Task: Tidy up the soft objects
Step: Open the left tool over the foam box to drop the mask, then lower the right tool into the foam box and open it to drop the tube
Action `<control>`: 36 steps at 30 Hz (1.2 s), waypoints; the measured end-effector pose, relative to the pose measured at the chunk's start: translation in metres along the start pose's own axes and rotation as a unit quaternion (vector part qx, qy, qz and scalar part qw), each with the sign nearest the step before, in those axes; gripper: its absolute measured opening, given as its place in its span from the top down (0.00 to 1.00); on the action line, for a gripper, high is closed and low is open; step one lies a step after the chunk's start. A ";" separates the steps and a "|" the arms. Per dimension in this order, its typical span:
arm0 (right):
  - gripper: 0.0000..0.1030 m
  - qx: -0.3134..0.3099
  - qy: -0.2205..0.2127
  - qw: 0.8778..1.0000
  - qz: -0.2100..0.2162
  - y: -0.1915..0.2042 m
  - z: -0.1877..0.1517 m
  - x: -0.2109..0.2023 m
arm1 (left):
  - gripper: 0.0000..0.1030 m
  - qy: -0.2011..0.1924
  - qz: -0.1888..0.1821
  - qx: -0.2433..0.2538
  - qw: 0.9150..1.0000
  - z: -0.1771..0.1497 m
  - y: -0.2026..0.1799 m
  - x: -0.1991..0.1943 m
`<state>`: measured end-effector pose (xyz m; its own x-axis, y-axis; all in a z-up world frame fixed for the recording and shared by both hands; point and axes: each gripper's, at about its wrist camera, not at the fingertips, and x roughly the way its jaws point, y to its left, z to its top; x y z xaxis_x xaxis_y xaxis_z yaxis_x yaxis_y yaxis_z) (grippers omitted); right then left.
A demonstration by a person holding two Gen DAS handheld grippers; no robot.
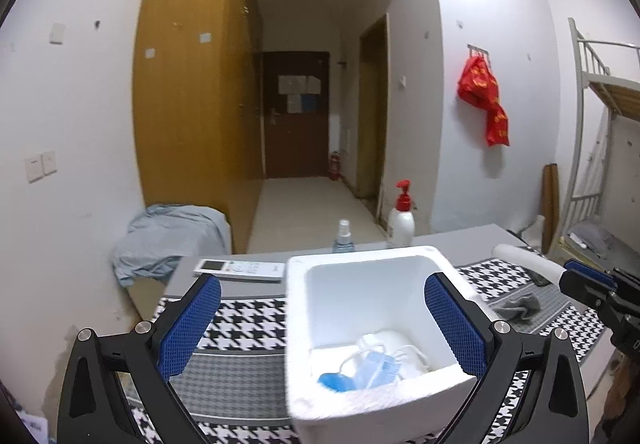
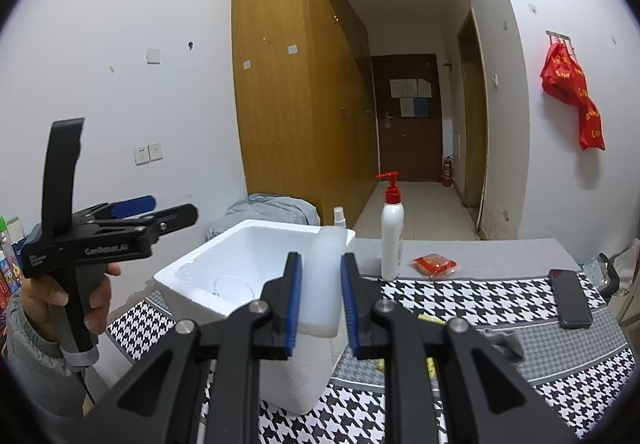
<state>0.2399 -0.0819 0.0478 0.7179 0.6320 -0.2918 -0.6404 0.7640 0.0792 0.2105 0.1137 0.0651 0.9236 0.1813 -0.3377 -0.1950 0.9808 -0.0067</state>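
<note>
Foam box (image 1: pixel 372 328), white, open-topped, standing on the houndstooth-covered surface (image 1: pixel 248 320); contents: blue face mask (image 1: pixel 362 370) with white loops, lying at the bottom. Right tongs (image 2: pixel 320 304) clenched on a pale translucent bottle (image 2: pixel 324 276), held at the box's near rim. Left tongs (image 1: pixel 322 328) released, jaws spread wide, straddling the box. Grey cloth (image 1: pixel 518 306) on the surface right of the box. Behind: remote control (image 1: pixel 240 270), red-pump bottle (image 2: pixel 391 228), small spray bottle (image 1: pixel 343 236), red packet (image 2: pixel 434 266), black phone (image 2: pixel 570 298).
</note>
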 end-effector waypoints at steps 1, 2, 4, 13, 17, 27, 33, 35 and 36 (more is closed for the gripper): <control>0.78 -0.001 0.000 1.000 0.000 0.000 0.000 0.001 | 0.01 -0.003 0.008 -0.003 1.000 -0.001 0.003 -0.003; 0.78 -0.003 0.000 1.000 0.000 0.002 0.001 0.002 | 0.01 -0.007 0.015 -0.006 1.000 -0.002 0.005 -0.006; 0.78 -0.005 0.001 1.000 0.002 0.004 0.002 0.004 | 0.01 -0.014 0.030 -0.014 0.999 -0.004 0.011 -0.012; 0.78 -0.011 0.001 1.000 0.021 0.016 0.004 0.018 | 0.01 -0.032 0.077 -0.026 0.996 -0.016 0.032 -0.041; 0.78 -0.015 0.003 0.999 0.033 0.024 0.006 0.026 | 0.01 -0.033 0.099 -0.034 0.994 -0.022 0.040 -0.048; 0.78 -0.022 0.010 0.998 0.052 0.036 0.010 0.047 | 0.01 -0.042 0.146 -0.040 0.988 -0.040 0.046 -0.063; 0.78 -0.027 0.016 0.998 0.061 0.043 0.011 0.058 | 0.01 -0.043 0.154 -0.042 0.986 -0.048 0.046 -0.067; 0.78 -0.029 0.017 0.997 0.063 0.045 0.011 0.061 | 0.01 -0.040 0.158 -0.045 0.986 -0.050 0.048 -0.067; 0.78 -0.030 0.018 0.997 0.064 0.046 0.011 0.062 | 0.01 -0.039 0.160 -0.047 0.985 -0.050 0.049 -0.067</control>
<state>0.2580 -0.0061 0.0441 0.6192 0.7184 -0.3171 -0.7424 0.6671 0.0617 0.1224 0.1456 0.0404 0.8320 0.4886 -0.2628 -0.5065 0.8622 -0.0007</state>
